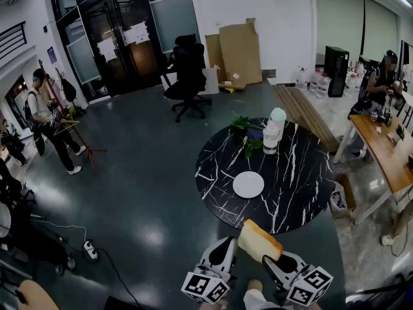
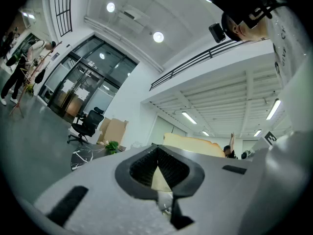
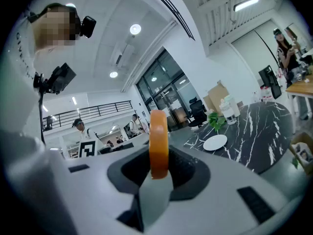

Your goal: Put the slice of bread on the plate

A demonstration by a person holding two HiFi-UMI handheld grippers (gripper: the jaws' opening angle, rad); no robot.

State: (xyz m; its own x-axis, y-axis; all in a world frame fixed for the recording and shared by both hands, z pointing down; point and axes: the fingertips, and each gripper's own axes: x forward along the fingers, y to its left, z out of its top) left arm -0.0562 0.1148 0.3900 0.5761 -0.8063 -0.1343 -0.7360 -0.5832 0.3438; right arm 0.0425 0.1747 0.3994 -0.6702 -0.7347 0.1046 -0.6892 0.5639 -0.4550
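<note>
A thick slice of bread [image 1: 259, 240] with an orange-brown crust is held in the air over the floor, just short of the near edge of the round black marble table [image 1: 297, 179]. My right gripper [image 1: 272, 257] is shut on its lower right end. In the right gripper view the slice [image 3: 159, 141] stands edge-on between the jaws. A white plate [image 1: 248, 185] lies near the table's middle and shows as a plate [image 3: 215, 142] ahead in that view. My left gripper [image 1: 226, 247] sits just left of the bread, jaws together with nothing in them; its view shows the bread [image 2: 195, 146] beyond them.
A clear bottle with a pale cap [image 1: 273, 132] and a green plant [image 1: 245, 126] stand at the table's far edge. A black office chair [image 1: 188, 76] and cardboard sheets [image 1: 237, 50] are beyond. A wooden desk [image 1: 384, 147] is at the right. People stand at far left.
</note>
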